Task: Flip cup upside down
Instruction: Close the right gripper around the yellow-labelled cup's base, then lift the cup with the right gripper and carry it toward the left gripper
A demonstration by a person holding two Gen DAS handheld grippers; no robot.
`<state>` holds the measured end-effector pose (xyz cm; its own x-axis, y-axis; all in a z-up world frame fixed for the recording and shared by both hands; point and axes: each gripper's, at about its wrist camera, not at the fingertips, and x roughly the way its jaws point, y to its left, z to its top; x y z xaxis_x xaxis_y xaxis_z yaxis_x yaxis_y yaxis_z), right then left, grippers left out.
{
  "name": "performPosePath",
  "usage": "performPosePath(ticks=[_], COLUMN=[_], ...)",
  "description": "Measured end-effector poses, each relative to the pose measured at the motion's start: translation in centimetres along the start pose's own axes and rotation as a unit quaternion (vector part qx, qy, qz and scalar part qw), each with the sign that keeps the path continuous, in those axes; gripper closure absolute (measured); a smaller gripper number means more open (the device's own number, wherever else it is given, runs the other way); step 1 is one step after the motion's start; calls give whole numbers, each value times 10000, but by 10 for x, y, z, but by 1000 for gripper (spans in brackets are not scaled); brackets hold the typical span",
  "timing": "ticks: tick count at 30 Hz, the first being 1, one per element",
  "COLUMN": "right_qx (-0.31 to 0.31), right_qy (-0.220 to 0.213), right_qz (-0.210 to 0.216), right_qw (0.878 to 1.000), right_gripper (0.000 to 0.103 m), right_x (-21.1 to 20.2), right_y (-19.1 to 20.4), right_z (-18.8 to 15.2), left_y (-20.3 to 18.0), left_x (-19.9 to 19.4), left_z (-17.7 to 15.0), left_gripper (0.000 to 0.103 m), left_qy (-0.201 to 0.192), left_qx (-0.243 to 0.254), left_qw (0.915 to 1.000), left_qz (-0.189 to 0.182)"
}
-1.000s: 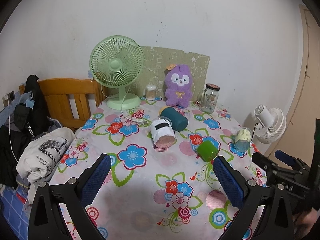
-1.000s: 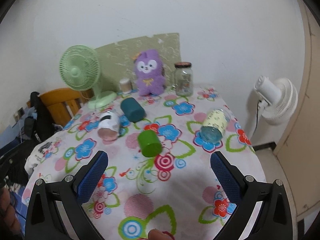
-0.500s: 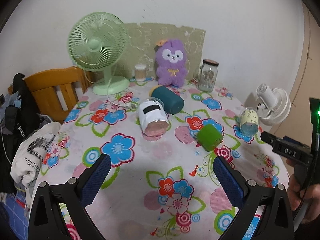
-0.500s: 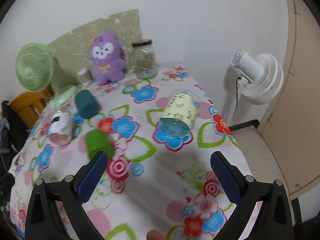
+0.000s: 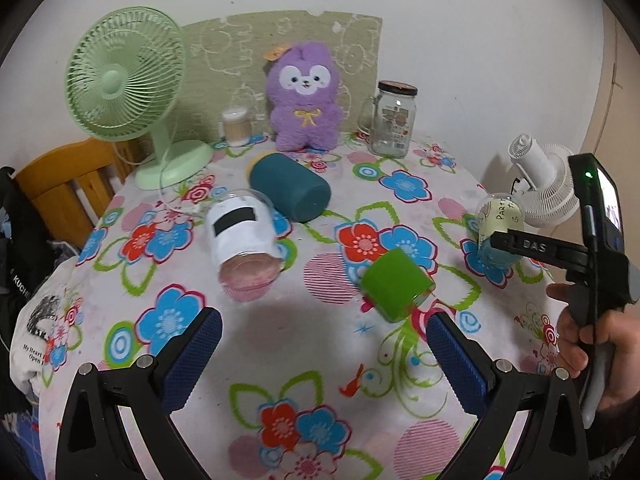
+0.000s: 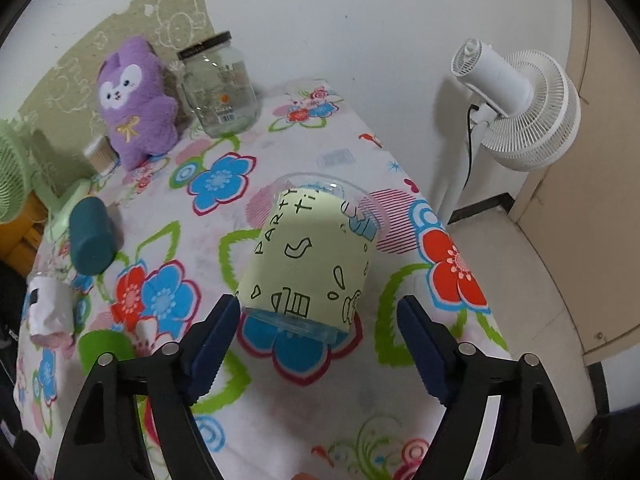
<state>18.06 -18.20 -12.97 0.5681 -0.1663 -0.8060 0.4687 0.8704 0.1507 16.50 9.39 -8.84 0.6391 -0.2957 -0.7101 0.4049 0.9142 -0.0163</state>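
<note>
Several cups lie on their sides on the flowered tablecloth (image 5: 280, 360). A clear cup with a pale yellow "Party" sleeve (image 6: 312, 260) lies near the table's right edge; it also shows in the left wrist view (image 5: 498, 228). My right gripper (image 6: 320, 344) is open, its jaws on either side of this cup's near end, not closed on it. A green cup (image 5: 396, 286), a white-sleeved cup (image 5: 244, 240) and a teal cup (image 5: 290, 192) lie mid-table. My left gripper (image 5: 320, 352) is open and empty, above the cloth in front of the green cup.
A green desk fan (image 5: 128, 88), a purple plush (image 5: 304, 96), a glass jar (image 5: 394, 120) and a small toothpick pot (image 5: 236, 126) stand at the back. A white floor fan (image 6: 516, 108) stands right of the table. A wooden chair with clothes (image 5: 52, 184) is left.
My right gripper has moved forward and right, closing in on the yellow "Party" cup until its jaws flank it. My left gripper has moved closer over the table.
</note>
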Motion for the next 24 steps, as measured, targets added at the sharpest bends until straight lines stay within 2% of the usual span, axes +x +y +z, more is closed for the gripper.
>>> performPosePath(ticks=[1,3,10,14,20,24], right_qx=[5,30,145,159,-387,-912], right_qy=[14,56,1,-134,-440,-601], right_qz=[25,55,206,452,895,1269], right_qw=[10000,10000,9997,9988,9943,9859], right_gripper=[27,39,42,43,43,43], right_x=[2,6,5,-11,-62,-98], right_y=[0,-1,-4,-2,24,52], right_z=[1,2,7,3,-24,-52], left_y=[-1,-5,-6,-3,6,16], left_x=[1,4,2,-4,-22,-41], left_z=[0,1,1,0,-7,-18], left_gripper=[0,0,0,0,0,0], left_qy=[19,39,7,-32,-109,-211], left_qx=[9,47,63,55,-10,-93], left_qw=[10000,10000,10000,10000,9999,9996], left_qz=[-15,-24,-17,-18,-107,-140])
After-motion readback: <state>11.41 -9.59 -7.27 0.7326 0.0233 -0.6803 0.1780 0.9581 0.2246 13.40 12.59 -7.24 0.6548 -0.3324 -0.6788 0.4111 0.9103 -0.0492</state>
